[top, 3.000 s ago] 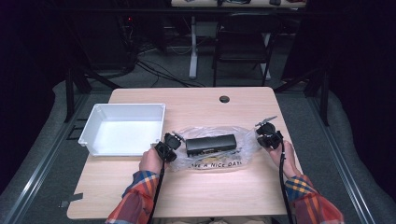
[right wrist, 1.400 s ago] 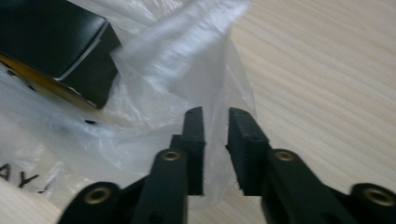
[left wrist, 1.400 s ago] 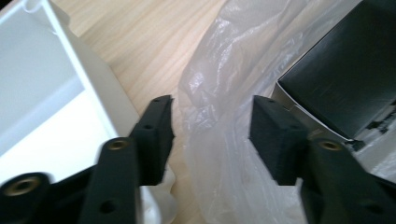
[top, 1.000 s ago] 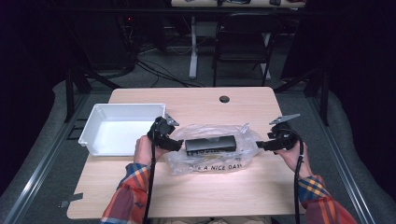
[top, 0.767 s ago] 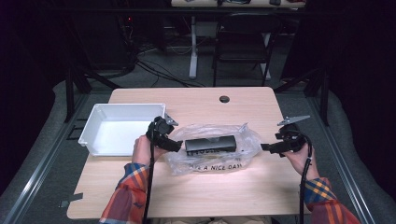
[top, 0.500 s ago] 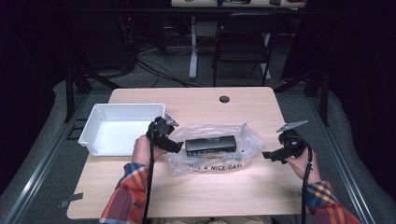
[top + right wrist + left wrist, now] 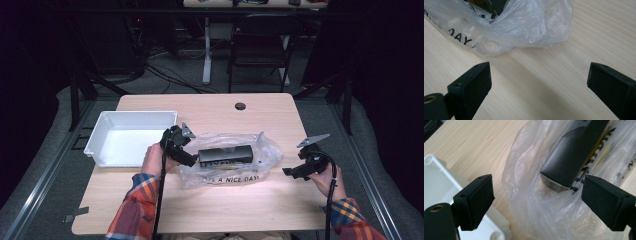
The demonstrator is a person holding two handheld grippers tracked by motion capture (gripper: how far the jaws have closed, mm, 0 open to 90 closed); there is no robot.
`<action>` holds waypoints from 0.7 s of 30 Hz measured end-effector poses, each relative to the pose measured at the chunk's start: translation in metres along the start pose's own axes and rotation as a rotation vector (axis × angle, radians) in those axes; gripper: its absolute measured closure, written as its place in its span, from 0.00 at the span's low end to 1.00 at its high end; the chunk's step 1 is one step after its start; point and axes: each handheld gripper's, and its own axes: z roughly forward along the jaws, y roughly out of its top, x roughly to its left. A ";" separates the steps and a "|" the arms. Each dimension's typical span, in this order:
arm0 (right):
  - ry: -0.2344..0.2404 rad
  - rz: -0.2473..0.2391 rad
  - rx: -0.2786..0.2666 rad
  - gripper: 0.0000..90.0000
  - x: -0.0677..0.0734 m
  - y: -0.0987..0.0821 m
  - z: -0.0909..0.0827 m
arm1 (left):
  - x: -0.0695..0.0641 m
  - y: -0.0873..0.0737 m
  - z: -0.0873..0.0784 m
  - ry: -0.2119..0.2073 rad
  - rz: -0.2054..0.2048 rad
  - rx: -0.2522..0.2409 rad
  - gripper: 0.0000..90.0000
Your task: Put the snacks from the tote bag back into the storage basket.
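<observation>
bag (image 7: 227, 157): clear plastic, black print, lying mid-table (image 7: 210, 210), crumpled, mouth toward the left gripper
box (image 7: 225, 154): black, long, flat inside the bag; near end visible through the film in the left gripper view (image 7: 571, 160)
left gripper (image 7: 186, 159): at the bag's left edge, between bin and bag. Jaws wide apart, just been opening. Bag edge and box end sit in the gap (image 7: 537, 192), pads not pressing either; holds nothing
right gripper (image 7: 291, 171): over bare table, right of the bag, apart from it. Jaws spread wide, just been easing in slightly from widest. Only tabletop between them (image 7: 539, 82); bag corner lies ahead of the tips (image 7: 524, 27), untouched
bin (image 7: 102, 131): white, on the table's left, just beside the left gripper; its rim corner shows by the left jaw (image 7: 431, 161)
hands: left hand (image 7: 154, 159) wraps the left gripper; right hand (image 7: 327, 181) holds the right one near the table's right edge
sleeves: plaid, coming in from the bottom of the high view
</observation>
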 end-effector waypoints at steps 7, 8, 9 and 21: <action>0.015 -0.040 0.027 0.11 0.000 0.001 0.006 | -0.006 0.014 0.007 -0.043 0.106 -0.002 0.14; 0.016 -0.046 0.019 0.12 0.000 0.001 0.006 | -0.007 0.015 0.008 -0.058 0.124 -0.009 0.16; 0.004 -0.053 0.013 0.14 0.001 0.001 0.006 | -0.008 0.016 0.009 -0.075 0.137 -0.012 0.17; -0.009 -0.073 -0.030 0.17 0.002 0.003 0.002 | -0.017 0.029 0.046 -0.206 0.275 0.083 0.44</action>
